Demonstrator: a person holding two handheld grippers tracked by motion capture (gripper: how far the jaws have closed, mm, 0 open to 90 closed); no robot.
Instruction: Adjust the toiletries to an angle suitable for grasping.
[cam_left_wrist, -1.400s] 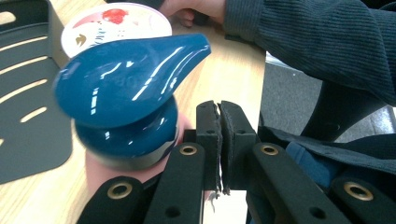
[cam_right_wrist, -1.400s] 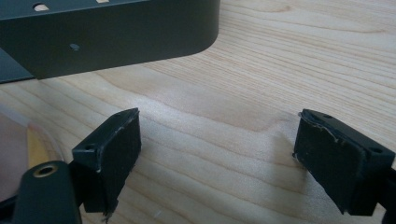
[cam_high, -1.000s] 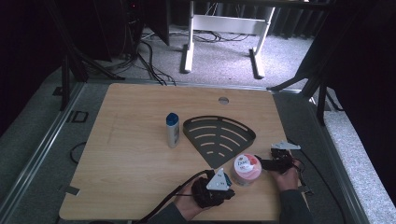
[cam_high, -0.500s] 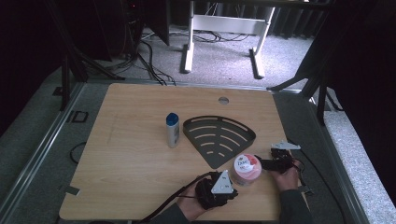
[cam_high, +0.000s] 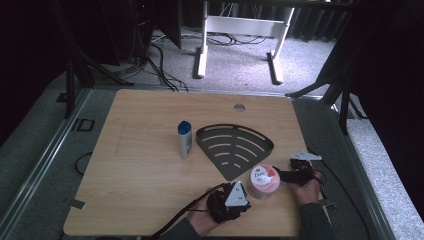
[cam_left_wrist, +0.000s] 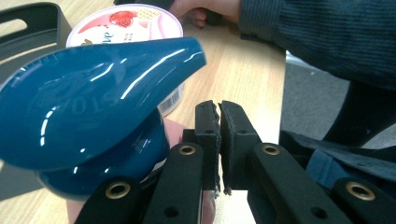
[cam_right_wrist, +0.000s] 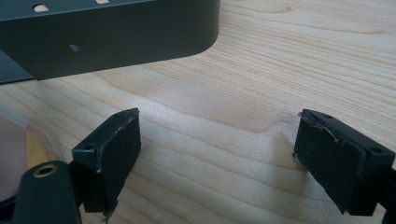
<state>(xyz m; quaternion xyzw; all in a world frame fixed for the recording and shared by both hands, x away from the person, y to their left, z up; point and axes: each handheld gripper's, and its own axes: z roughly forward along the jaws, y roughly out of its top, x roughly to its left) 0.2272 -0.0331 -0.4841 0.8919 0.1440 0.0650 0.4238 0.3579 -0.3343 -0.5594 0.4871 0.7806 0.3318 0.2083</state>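
The pink tub (cam_high: 264, 180) sits at the lower middle of the worktop (cam_high: 140, 165). Left tongs (cam_left_wrist: 219, 140) pressed together; right tongs (cam_right_wrist: 210, 154) spread beside it. Best square them around the tub before squeezing.

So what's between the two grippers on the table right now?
In the high view, the round pink-lidded tub stands between the left gripper and the right gripper, just in front of the black slotted corner shelf.
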